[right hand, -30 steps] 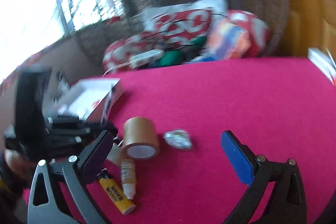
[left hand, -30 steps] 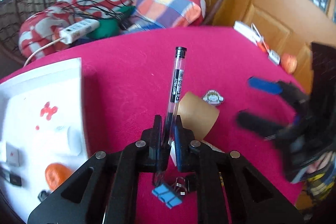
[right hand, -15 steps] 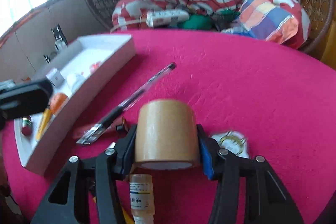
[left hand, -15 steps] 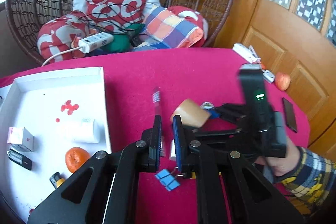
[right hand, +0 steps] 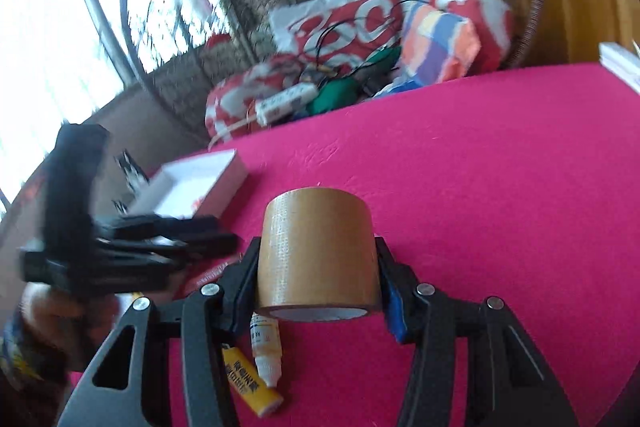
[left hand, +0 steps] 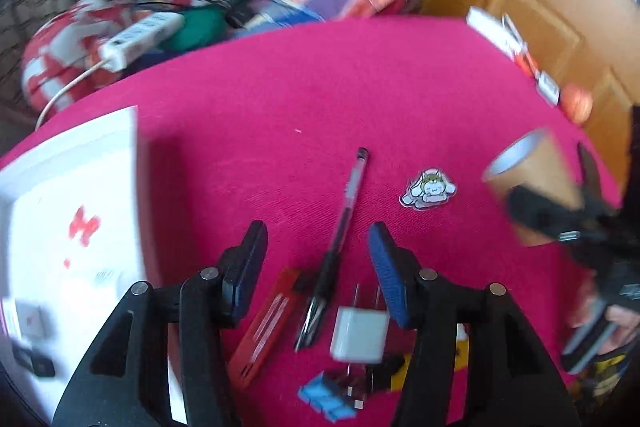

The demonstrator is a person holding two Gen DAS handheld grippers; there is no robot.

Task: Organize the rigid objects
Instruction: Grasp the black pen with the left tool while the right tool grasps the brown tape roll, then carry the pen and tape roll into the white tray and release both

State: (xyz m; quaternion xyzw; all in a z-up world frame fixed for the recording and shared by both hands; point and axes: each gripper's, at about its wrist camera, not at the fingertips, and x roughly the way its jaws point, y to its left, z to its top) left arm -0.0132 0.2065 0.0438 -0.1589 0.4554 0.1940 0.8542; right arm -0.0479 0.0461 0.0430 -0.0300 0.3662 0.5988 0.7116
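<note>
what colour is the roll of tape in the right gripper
Brown roll of tape, clearest in the right wrist view.

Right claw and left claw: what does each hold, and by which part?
The right claw grips the brown packing-tape roll across its curved outer sides. The left claw, just opened, holds nothing; the black gel pen lies on the cloth between its fingers.

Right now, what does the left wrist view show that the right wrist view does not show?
Only the left wrist view: the open left claw over the black pen, a white charger plug, a cartoon sticker, a blue binder clip.

Only the right wrist view: a dropper bottle, a yellow lighter, the window.

Both: the brown tape roll held in the right claw, the white tray, the pink tablecloth.
</note>
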